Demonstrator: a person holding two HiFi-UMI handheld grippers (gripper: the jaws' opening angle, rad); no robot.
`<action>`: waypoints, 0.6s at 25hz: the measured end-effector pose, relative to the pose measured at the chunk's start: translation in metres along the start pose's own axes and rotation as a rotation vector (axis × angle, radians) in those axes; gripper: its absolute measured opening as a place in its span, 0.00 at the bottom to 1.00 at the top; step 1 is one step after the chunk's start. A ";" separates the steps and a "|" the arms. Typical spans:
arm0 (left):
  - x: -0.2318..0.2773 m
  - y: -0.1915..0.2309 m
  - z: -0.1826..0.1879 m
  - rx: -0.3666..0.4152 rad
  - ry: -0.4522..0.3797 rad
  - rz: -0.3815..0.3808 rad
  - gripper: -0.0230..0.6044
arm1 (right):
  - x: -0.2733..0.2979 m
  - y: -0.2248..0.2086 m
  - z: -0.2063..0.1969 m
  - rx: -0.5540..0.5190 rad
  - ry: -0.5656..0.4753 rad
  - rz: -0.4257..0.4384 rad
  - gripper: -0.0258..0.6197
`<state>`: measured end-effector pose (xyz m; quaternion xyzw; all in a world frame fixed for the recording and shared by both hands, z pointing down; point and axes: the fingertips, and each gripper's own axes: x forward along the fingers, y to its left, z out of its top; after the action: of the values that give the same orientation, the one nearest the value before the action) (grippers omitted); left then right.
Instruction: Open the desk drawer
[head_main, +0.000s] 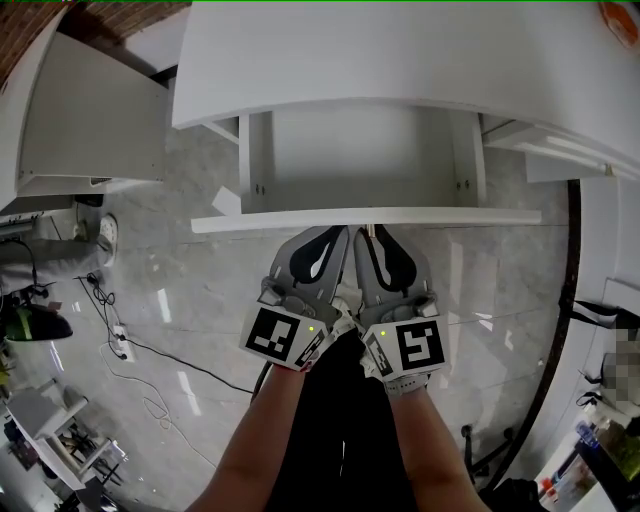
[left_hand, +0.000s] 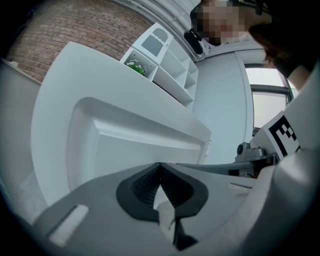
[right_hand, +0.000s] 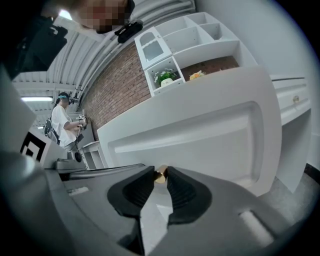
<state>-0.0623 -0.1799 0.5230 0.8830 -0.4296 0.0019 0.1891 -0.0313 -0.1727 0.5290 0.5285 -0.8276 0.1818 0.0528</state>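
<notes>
Desk drawer: open, front facing 6 o'clock, below desktop; long axis 9–3
Right gripper: pinching brass knob, front centre
Left gripper: pressed together, empty, 9 o'clock of right

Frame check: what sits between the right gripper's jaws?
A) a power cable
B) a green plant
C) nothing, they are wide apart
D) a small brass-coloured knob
D: in the right gripper view, the right gripper has its jaws closed on a small brass-coloured knob at the white drawer front.
</notes>
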 end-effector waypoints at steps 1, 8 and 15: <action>-0.001 -0.002 -0.001 -0.007 0.002 0.000 0.04 | -0.002 0.000 -0.001 -0.003 0.002 0.003 0.16; -0.014 -0.009 -0.006 -0.003 0.014 0.003 0.04 | -0.015 0.007 -0.007 0.002 0.008 0.012 0.16; -0.026 -0.018 -0.010 -0.010 0.015 0.015 0.04 | -0.029 0.014 -0.011 0.002 0.013 0.024 0.16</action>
<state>-0.0632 -0.1468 0.5214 0.8787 -0.4349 0.0076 0.1968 -0.0324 -0.1391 0.5278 0.5176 -0.8332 0.1866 0.0553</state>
